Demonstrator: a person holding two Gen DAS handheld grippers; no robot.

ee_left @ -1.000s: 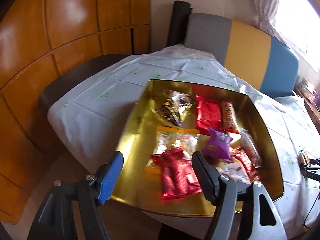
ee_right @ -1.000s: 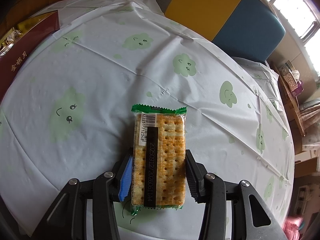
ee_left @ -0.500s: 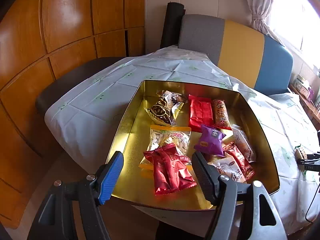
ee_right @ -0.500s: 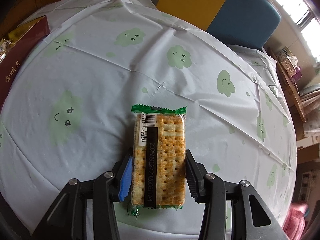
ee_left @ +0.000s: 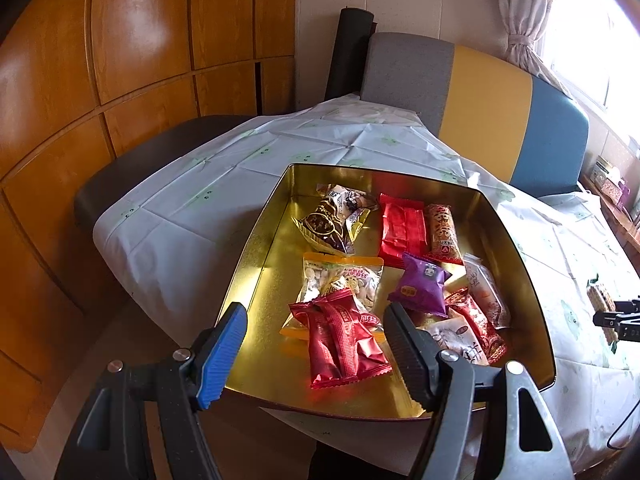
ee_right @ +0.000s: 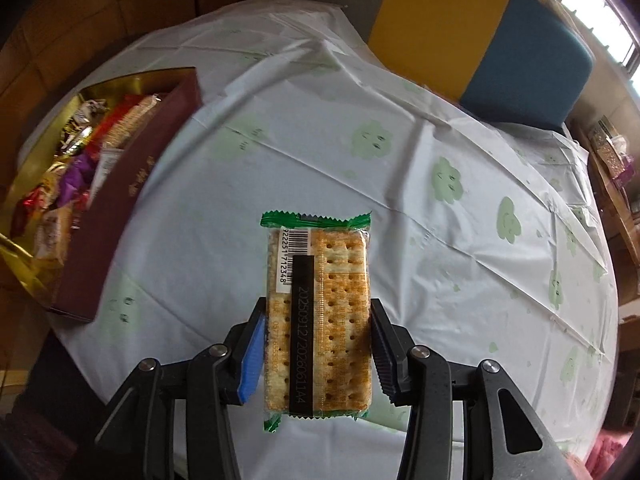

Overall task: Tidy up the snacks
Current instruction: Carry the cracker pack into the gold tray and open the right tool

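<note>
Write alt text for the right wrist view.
The right tongs grip a clear green-edged cracker packet above a white tablecloth printed with green smiling clouds. At left sits a gold-lined maroon box of wrapped snacks.

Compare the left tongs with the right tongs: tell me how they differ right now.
The left tongs stand wide open and hold nothing; the right tongs are shut on the cracker packet. The left tongs hover over the gold tin of snacks; the right tongs hang above the bare tablecloth, beside the tin. Both have one blue pad and one black pad.
</note>
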